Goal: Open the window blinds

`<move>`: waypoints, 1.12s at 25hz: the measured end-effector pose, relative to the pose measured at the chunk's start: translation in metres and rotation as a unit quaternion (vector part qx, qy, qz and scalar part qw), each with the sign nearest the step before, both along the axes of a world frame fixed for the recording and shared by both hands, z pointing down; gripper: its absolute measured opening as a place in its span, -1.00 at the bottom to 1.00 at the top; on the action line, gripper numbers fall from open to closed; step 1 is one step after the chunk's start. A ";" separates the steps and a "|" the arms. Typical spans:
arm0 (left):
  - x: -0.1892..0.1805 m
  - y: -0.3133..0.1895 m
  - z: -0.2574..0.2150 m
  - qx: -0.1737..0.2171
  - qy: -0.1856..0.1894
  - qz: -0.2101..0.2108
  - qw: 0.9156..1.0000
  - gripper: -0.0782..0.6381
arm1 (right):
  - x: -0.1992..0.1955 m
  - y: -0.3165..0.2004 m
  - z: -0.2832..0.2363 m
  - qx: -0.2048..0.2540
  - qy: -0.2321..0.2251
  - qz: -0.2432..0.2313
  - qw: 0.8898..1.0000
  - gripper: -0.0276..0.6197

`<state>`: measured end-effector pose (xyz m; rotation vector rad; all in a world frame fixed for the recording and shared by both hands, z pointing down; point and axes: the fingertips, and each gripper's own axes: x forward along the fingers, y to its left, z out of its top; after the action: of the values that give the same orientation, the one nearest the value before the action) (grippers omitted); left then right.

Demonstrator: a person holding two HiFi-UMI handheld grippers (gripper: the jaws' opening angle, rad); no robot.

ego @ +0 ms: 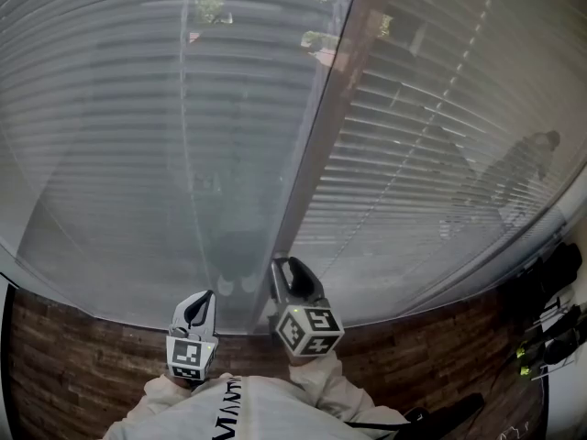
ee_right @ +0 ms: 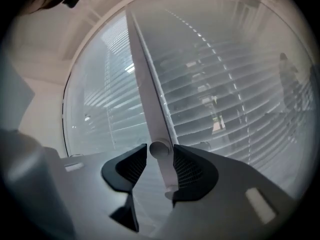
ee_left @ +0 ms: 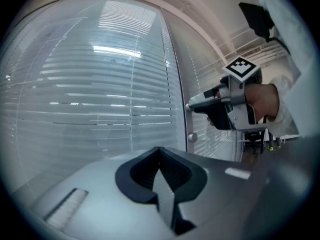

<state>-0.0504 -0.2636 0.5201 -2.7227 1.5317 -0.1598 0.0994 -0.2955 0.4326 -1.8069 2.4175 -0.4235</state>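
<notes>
Closed slatted blinds (ego: 110, 136) hang behind glass on both sides of a pale upright frame post (ego: 316, 136). A small round knob (ee_right: 160, 148) sticks out of that post (ee_right: 145, 79). My right gripper (ee_right: 160, 151) points level at the post with the knob between its pads; narrow gaps show on both sides, so it is open. A second knob (ee_left: 192, 137) sits just below my right gripper (ee_left: 190, 106). My left gripper (ego: 204, 297) hangs left of the post, close to the glass, shut and empty. In the head view my right gripper (ego: 286, 266) reaches the post's base.
Brown wood-pattern floor (ego: 73, 356) runs along the foot of the glass. Dark bags or chair parts (ego: 550, 273) stand at the far right by the wall. My pale sleeves (ego: 275, 411) fill the bottom edge. The glass carries dim reflections.
</notes>
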 end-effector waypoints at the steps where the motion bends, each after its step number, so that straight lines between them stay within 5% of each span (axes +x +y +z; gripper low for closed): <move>1: 0.001 0.000 0.000 0.000 0.000 0.002 1.000 -0.78 | 0.000 0.001 0.000 0.006 0.032 0.001 0.999 -0.45; 6: 0.009 0.001 -0.002 0.002 0.000 0.009 1.000 -0.78 | -0.005 0.003 -0.005 0.047 0.200 0.006 0.979 -0.45; 11: 0.013 0.002 -0.003 0.003 0.001 0.012 1.000 -0.78 | -0.014 0.004 -0.001 0.055 0.294 -0.021 0.954 -0.43; 15: 0.014 0.002 -0.004 0.003 0.002 0.012 1.000 -0.78 | -0.016 0.003 -0.002 0.081 0.411 -0.015 0.908 -0.43; 21: 0.017 0.002 -0.002 0.001 0.005 0.011 1.000 -0.78 | -0.022 0.002 -0.002 0.113 0.559 -0.015 0.821 -0.45; 28: 0.019 0.000 -0.001 -0.002 0.008 0.011 1.000 -0.78 | -0.025 0.002 0.007 0.123 0.643 -0.031 0.755 -0.50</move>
<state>-0.0314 -0.2633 0.5190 -2.7494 1.5049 -0.1410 0.0741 -0.2938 0.4396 -2.2041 2.8885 1.6182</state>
